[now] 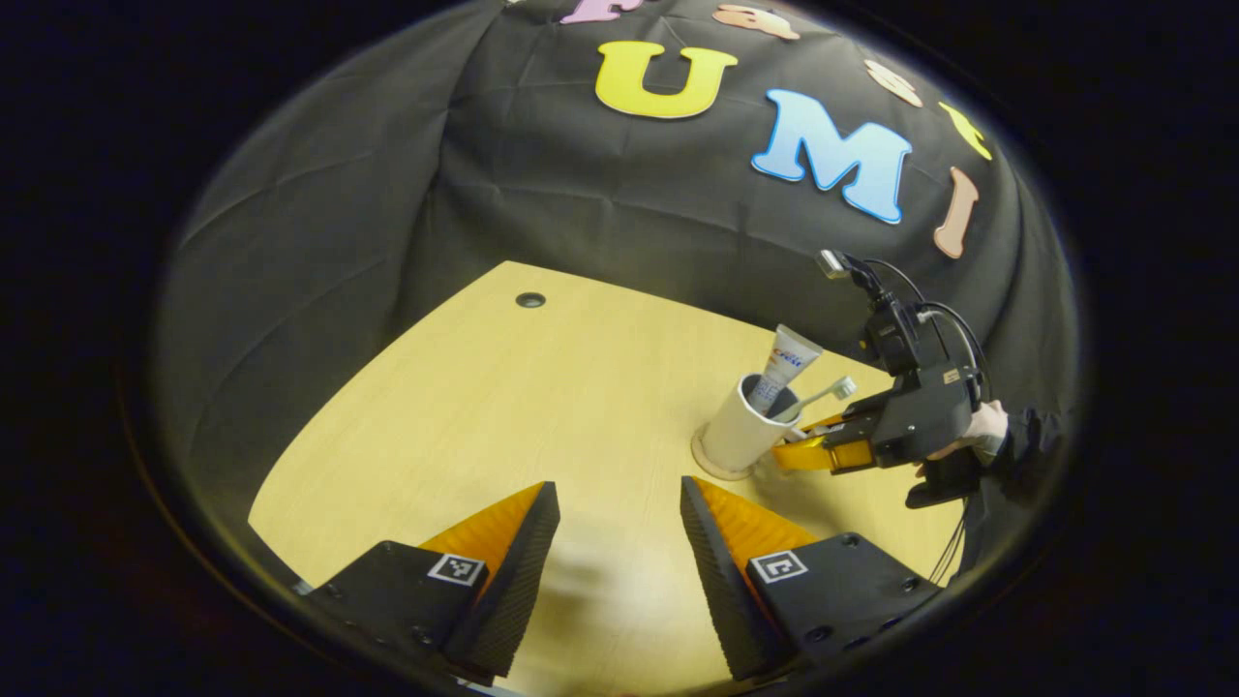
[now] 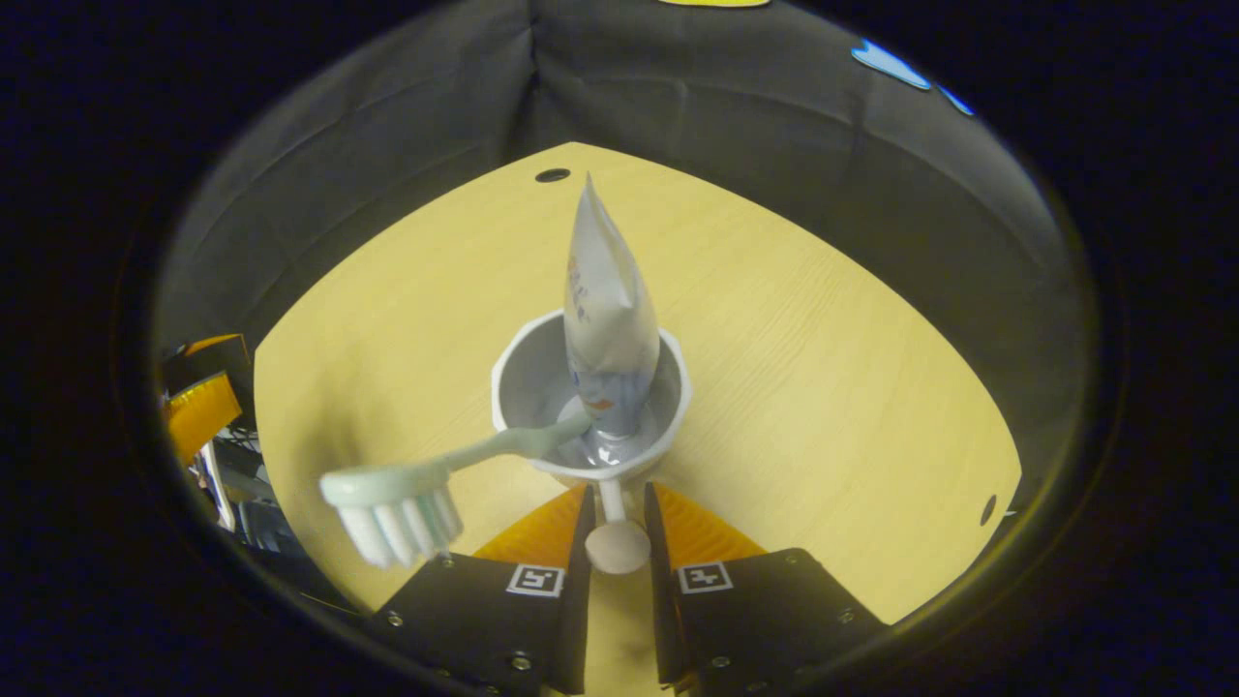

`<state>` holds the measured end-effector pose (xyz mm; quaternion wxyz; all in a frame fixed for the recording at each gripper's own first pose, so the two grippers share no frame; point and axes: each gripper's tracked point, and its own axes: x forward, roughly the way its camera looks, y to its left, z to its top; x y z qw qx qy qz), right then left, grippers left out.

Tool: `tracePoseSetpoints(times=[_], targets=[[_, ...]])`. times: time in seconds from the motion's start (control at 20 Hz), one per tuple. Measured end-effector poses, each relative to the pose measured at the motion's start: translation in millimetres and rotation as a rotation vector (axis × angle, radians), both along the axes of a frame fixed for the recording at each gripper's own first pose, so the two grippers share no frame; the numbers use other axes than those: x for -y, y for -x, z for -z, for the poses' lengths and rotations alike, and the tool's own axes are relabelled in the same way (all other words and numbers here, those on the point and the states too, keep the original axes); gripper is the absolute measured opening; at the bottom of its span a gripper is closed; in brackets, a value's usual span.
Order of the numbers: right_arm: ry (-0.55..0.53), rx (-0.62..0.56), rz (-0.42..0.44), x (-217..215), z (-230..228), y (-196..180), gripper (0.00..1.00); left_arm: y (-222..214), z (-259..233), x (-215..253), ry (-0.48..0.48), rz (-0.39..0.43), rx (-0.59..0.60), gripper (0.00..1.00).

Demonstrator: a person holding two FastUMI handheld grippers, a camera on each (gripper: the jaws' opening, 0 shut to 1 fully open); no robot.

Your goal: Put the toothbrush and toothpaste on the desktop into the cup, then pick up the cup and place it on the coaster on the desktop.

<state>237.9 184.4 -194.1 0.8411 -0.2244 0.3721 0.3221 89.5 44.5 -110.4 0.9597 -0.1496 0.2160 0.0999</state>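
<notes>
A white cup (image 1: 738,438) stands on a round tan coaster (image 1: 714,469) at the right of the yellow desktop (image 1: 542,407). Upright inside it are the toothpaste tube (image 1: 786,366) and the toothbrush (image 1: 818,395), whose head leans out over the rim. My right gripper (image 2: 617,499) is shut on the cup's (image 2: 528,382) thin handle (image 2: 617,542); the toothpaste tube (image 2: 605,319) rises in the middle and the toothbrush (image 2: 407,489) points its bristles towards the camera. A hand holds the right gripper (image 1: 799,447) against the cup's side. Nearer the front edge, my left gripper (image 1: 619,503) hangs open over bare wood.
Cable holes sit in the desktop, one at the back (image 1: 529,300) and another near the right edge (image 2: 987,508). Black cloth walls close in the desk behind and on both sides. The left gripper's orange finger (image 2: 198,411) shows at the far left edge.
</notes>
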Motion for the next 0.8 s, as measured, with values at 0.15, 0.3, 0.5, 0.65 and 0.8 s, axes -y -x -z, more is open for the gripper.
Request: tracePoseSetpoints(times=[0.15,0.3,0.5,0.65,0.8], targets=[[-0.022,0.027,0.012,9,-15,11,0.28,-2,-8,13,-0.009,0.031,0.012,0.84],[-0.077,0.070,0.041,19,-42,28,0.28,-10,-18,31,-0.017,0.074,0.037,0.84],[-0.163,0.191,0.130,39,-91,51,0.28,-20,-44,56,-0.047,0.132,0.098,0.84],[-0.220,0.352,0.221,56,-136,70,0.28,-30,-80,73,-0.078,0.165,0.176,0.84],[-0.272,0.547,0.323,74,-191,94,0.27,-34,-127,91,-0.144,0.192,0.276,0.84]])
